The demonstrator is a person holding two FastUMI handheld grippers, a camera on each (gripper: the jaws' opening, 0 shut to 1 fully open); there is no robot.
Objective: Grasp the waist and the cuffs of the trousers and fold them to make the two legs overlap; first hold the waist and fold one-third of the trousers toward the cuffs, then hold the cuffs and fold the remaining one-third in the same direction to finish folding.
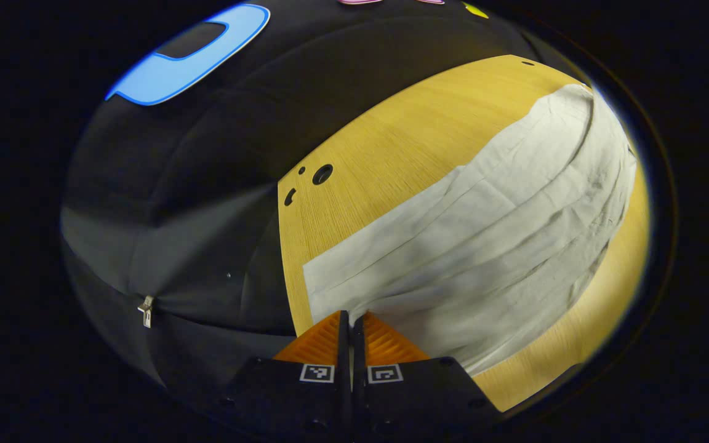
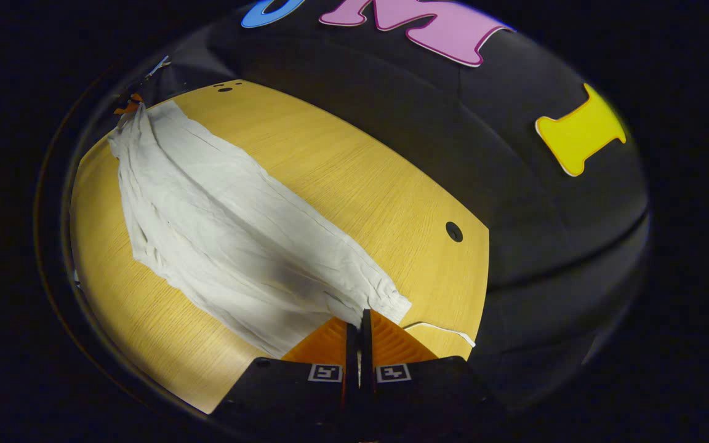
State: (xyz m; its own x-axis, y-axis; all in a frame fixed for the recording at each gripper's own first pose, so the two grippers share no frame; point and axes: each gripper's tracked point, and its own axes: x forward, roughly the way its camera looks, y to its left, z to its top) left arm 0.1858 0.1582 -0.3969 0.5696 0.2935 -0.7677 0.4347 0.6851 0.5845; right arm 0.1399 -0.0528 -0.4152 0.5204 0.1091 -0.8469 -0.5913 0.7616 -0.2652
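The trousers (image 1: 484, 246) run off the left gripper view's rim, their far end blurred

A wooden table (image 2: 342, 178) with round holes near its edges carries pale trousers (image 2: 231, 240), stretched long and wrinkled across the top.

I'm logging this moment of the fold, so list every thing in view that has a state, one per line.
Trousers: stretched long across the table, creased, one end at each set of tongs.
Left tongs: shut on the trousers' end.
Right tongs: shut on the other end, by the drawstring.
Drawstring: loose, lying on the table.
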